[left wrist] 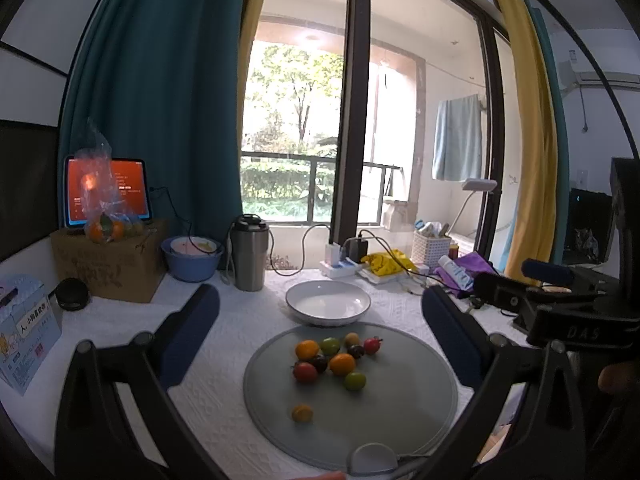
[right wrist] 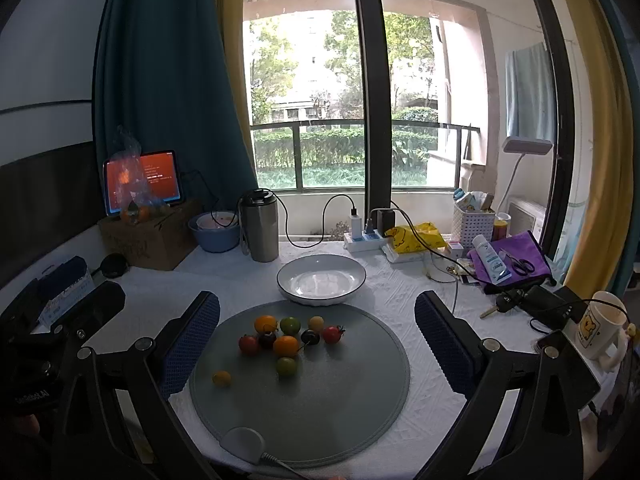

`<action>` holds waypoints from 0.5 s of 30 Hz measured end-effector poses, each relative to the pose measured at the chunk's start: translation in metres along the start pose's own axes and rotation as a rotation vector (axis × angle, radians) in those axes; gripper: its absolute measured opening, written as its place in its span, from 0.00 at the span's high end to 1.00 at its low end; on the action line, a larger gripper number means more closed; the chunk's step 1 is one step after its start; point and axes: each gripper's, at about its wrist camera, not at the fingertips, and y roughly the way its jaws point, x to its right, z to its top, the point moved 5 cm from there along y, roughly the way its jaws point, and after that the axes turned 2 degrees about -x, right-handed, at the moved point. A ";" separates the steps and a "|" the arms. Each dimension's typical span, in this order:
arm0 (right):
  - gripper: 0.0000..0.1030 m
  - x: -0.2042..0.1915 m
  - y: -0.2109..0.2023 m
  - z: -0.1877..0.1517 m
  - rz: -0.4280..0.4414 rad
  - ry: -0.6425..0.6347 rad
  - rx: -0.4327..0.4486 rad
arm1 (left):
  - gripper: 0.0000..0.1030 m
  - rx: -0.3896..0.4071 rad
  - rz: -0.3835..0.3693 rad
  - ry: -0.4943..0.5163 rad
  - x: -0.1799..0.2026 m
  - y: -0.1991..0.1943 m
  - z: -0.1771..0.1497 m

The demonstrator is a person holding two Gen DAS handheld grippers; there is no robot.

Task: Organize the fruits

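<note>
**Both grippers held wide above a mat of small tomatoes**

The left gripper [left wrist: 320, 336] holds its blue-padded fingers [left wrist: 188, 332] spread far apart, gripping nothing; they frame the round grey mat [left wrist: 400, 412] from above. The right gripper [right wrist: 316, 336] is likewise spread wide and empty, its textured blue fingers [right wrist: 444, 344] standing either side of the same mat [right wrist: 340, 400].

The fruit lies on the mat: a loose cluster of cherry tomatoes [left wrist: 328, 356] in orange, green, red, yellow and dark purple, several touching. One small yellow tomato [left wrist: 302, 413] sits apart, nearer the camera. Just beyond the mat stands an empty white bowl [left wrist: 328, 304] with a dark rim. A small white disc with a cable [right wrist: 243, 442] rests on the mat's near edge.

Farther back on the white textured tabletop [right wrist: 400, 292] stand a steel tumbler [right wrist: 262, 230], a blue basin [right wrist: 214, 232], a power strip with chargers [right wrist: 366, 236], a yellow bag [right wrist: 416, 236] and a cardboard box [right wrist: 152, 240] carrying a tablet with a red screen [right wrist: 142, 180]; its text is too small to read. A clear bag of oranges [left wrist: 106, 228] leans against it.

Writing: "DAS" shows on the black gripper body [left wrist: 580, 332] at right in the left view. A blue carton [left wrist: 24, 332] bears Chinese characters, not clearly legible. A white mug [right wrist: 600, 328] carries a cartoon bear.
</note>
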 end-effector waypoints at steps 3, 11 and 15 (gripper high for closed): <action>0.03 0.000 0.000 0.000 0.000 0.000 -0.002 | 0.01 0.000 0.000 -0.001 0.000 0.000 0.000; 0.03 0.000 0.001 -0.001 0.001 0.000 -0.002 | 0.01 -0.007 -0.001 -0.006 -0.001 0.001 -0.001; 0.03 -0.001 0.002 -0.002 0.002 0.000 -0.006 | 0.01 -0.007 -0.001 -0.007 -0.001 0.001 -0.001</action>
